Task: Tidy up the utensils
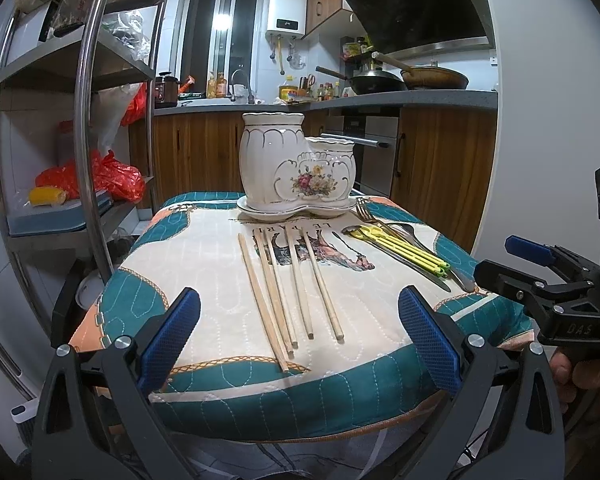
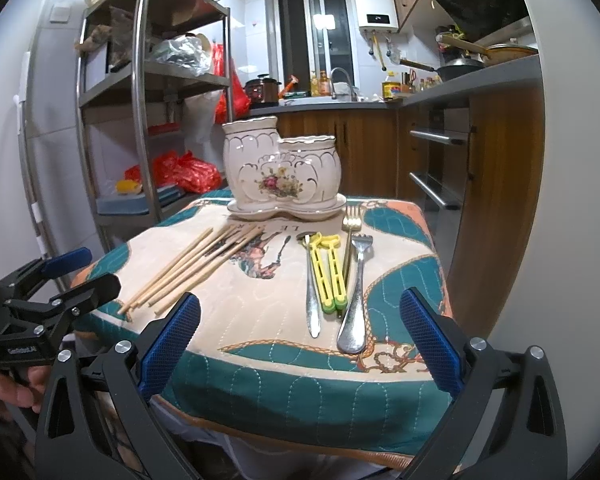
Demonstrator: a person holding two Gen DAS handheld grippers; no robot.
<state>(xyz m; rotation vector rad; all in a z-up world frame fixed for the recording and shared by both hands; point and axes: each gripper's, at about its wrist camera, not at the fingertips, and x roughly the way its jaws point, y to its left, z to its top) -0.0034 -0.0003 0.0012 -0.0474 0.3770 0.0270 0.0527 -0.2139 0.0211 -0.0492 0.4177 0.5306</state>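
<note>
Nothing is stowed yet: every utensil lies on the quilted worktop, and the ceramic holder stands at its far edge, at twelve o'clock from both cameras, on its own saucer. Its taller compartment is on the left and its shorter one on the right, both apparently empty.

The left hand-held gripper hovers at the near edge with its blue pads spread wide and nothing between them. Straight ahead lie the wooden chopsticks, in a loose fan with their near ends pointing toward six o'clock. The right hand-held gripper is equally wide and empty. Ahead of it, between twelve and one o'clock, lie a silver spoon, a yellow clip-like tool, a gold fork and a silver fork, packed side by side and partly overlapping.

The step in hand looks like a first pick. For the chopsticks, I would come in low from six o'clock, straddle one or two sticks near mid-length and close across their width, so they hang balanced rather than tipping. The soft cloth should yield a little, letting a pad slip beneath. Once lifted, tilt them upright and lower them into the taller compartment.

On the right, the silver fork lies outermost, so taking it first avoids dragging its neighbours. Keep each descent into the holder gentle: it is ceramic and merely rests on its saucer, so a knock at the rim could shift it.
</note>
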